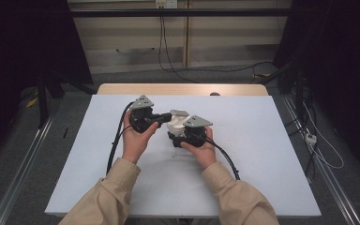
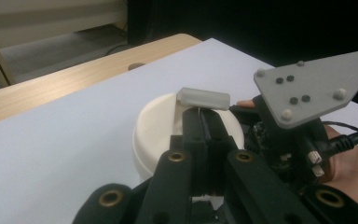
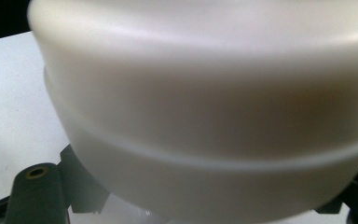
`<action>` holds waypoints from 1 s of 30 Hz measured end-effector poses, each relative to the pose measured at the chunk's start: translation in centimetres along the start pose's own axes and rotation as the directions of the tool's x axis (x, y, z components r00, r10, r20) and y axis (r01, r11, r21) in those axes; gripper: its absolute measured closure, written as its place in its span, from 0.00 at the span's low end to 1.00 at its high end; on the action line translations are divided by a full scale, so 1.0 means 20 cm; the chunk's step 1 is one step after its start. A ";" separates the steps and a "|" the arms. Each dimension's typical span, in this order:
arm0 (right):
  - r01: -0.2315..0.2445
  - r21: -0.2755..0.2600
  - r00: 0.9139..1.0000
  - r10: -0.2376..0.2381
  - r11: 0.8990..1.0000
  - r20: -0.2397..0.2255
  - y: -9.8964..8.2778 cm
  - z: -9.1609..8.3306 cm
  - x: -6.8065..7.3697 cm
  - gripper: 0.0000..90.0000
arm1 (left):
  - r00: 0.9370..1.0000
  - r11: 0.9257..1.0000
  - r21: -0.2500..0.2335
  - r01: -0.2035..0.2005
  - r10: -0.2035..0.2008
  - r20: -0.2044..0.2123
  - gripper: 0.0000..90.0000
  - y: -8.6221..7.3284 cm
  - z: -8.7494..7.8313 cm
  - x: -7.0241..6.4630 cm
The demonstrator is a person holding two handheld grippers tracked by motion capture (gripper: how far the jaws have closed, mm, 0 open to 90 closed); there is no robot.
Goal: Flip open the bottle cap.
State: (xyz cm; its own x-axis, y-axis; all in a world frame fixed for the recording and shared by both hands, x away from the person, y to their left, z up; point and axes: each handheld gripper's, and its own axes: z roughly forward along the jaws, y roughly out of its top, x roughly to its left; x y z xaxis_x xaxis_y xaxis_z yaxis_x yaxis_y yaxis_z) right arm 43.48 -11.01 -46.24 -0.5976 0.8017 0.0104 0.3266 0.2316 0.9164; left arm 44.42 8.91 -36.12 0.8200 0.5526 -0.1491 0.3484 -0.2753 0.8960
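A round cream container [image 1: 175, 123] stands on the white table top [image 1: 262, 154], between both hands. Its lid carries a small translucent handle [image 2: 203, 98] on top. In the left gripper view my left gripper [image 2: 204, 115] reaches in over the lid [image 2: 161, 123], jaws pressed together on the thin stem just under that handle. My right gripper [image 1: 180, 135] holds the container's body from the near side. In the right gripper view the container's wall [image 3: 205, 93] is very close, with a black jaw at each bottom corner.
The white top lies on a wooden table whose far edge [image 1: 183, 89] has a small hole [image 2: 136, 66]. A cable [image 1: 115, 145] trails from each gripper toward the person. Dark curtains and metal rails flank the table.
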 end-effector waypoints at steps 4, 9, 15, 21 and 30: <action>0.000 0.002 1.000 0.000 1.000 0.001 0.00 0.00 0.00 0.21 | 1.000 1.000 0.001 -0.006 0.006 0.002 1.00 0.02 0.01 -0.01; 0.000 0.003 1.000 0.000 1.000 0.001 0.00 0.00 0.00 0.21 | 1.000 1.000 0.000 -0.003 0.003 0.001 1.00 0.03 0.02 -0.01; 0.000 0.004 1.000 0.000 1.000 0.001 0.00 0.00 0.00 0.21 | 1.000 1.000 0.002 -0.008 0.008 0.000 1.00 0.04 0.03 0.00; -0.001 0.005 1.000 0.001 1.000 0.000 0.00 0.00 0.00 0.21 | 1.000 1.000 0.002 -0.014 0.014 -0.003 1.00 0.06 0.04 -0.01; 0.000 0.006 1.000 0.000 1.000 0.001 0.00 0.00 0.00 0.21 | 1.000 1.000 0.006 -0.024 0.024 -0.009 1.00 0.08 0.06 -0.01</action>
State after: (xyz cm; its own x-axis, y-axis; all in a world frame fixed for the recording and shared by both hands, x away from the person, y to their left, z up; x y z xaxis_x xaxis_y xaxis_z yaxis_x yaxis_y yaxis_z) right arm 43.49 -10.97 -46.24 -0.5971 0.8021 0.0101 0.3308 0.2347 0.9141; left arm 45.42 7.49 -35.16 0.8240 0.5529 -0.1239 0.3316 -0.2932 0.8967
